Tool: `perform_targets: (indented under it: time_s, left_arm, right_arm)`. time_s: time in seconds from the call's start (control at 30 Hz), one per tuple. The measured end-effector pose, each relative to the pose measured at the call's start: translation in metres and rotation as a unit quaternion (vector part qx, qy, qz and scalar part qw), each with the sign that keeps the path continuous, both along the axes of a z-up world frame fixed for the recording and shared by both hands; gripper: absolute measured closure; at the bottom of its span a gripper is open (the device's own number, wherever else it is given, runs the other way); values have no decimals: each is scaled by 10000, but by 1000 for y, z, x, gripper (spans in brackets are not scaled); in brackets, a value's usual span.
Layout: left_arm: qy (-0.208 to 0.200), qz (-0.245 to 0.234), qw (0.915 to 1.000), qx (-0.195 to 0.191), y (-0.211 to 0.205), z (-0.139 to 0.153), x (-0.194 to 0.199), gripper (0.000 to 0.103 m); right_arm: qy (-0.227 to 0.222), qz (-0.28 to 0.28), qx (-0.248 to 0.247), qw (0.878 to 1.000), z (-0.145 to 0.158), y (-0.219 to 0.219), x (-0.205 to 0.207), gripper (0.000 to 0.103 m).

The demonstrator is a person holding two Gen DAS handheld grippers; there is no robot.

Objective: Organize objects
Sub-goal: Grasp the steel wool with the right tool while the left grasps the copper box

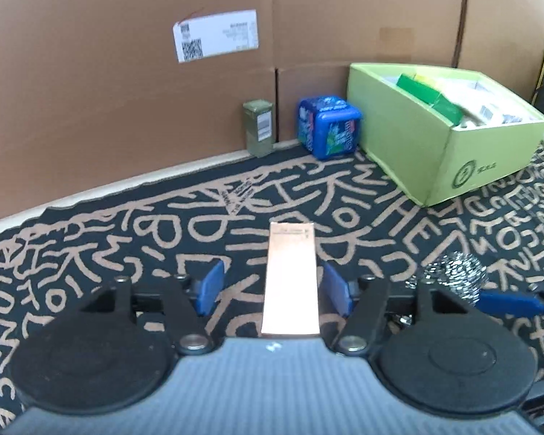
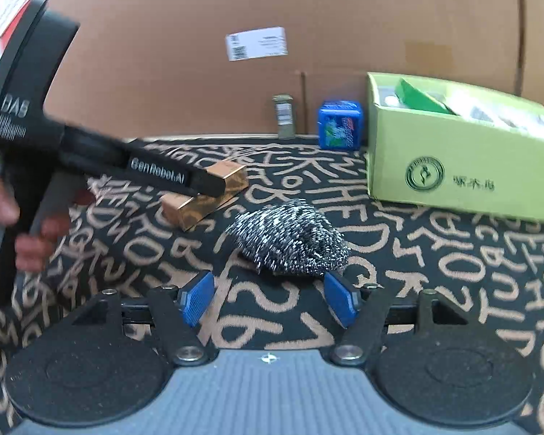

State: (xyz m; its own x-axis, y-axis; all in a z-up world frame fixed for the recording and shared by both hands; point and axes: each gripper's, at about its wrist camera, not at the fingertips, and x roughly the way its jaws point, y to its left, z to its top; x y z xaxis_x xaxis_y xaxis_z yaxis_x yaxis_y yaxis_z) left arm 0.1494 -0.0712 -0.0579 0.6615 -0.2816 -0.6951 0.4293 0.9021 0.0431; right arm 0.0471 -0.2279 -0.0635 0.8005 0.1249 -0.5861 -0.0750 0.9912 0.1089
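Patterned rug (image 1: 127, 224), cardboard wall (image 1: 90, 72) behind; left gripper (image 1: 272, 290) gaping round copper box (image 1: 290, 275), right gripper (image 2: 268, 301) gaping by steel scourer (image 2: 290, 239).

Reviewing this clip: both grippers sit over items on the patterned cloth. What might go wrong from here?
1. The copper box lies between the open left gripper pads, nearer the right pad; closing may skew or push it instead of gripping.
2. The steel scourer sits mostly ahead of the open right gripper; a close here may catch only its edge.
3. The two grippers work close together and might collide.
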Motion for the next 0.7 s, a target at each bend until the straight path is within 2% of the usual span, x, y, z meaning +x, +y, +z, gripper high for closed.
perform_targets:
  time_s: [0.1, 0.23, 0.33, 0.7]
  left_arm:
    - [182, 114, 9998, -31, -2, -8, 8, 50]
    - [148, 172, 9997, 21, -3, -11, 5, 49]
    - [54, 216, 9996, 150, -6, -11, 4, 49]
    - [143, 281, 9994, 126, -5, -12, 7, 49]
  right_arm:
    - [-72, -250, -162, 9995, -1, 7, 7, 30]
    - [-128, -287, -328, 9990, -4, 13, 20, 29]
    - [-124, -320, -253, 9991, -3, 8, 19, 29]
    - [-520, -599, -252, 9965, 5, 8, 23, 22]
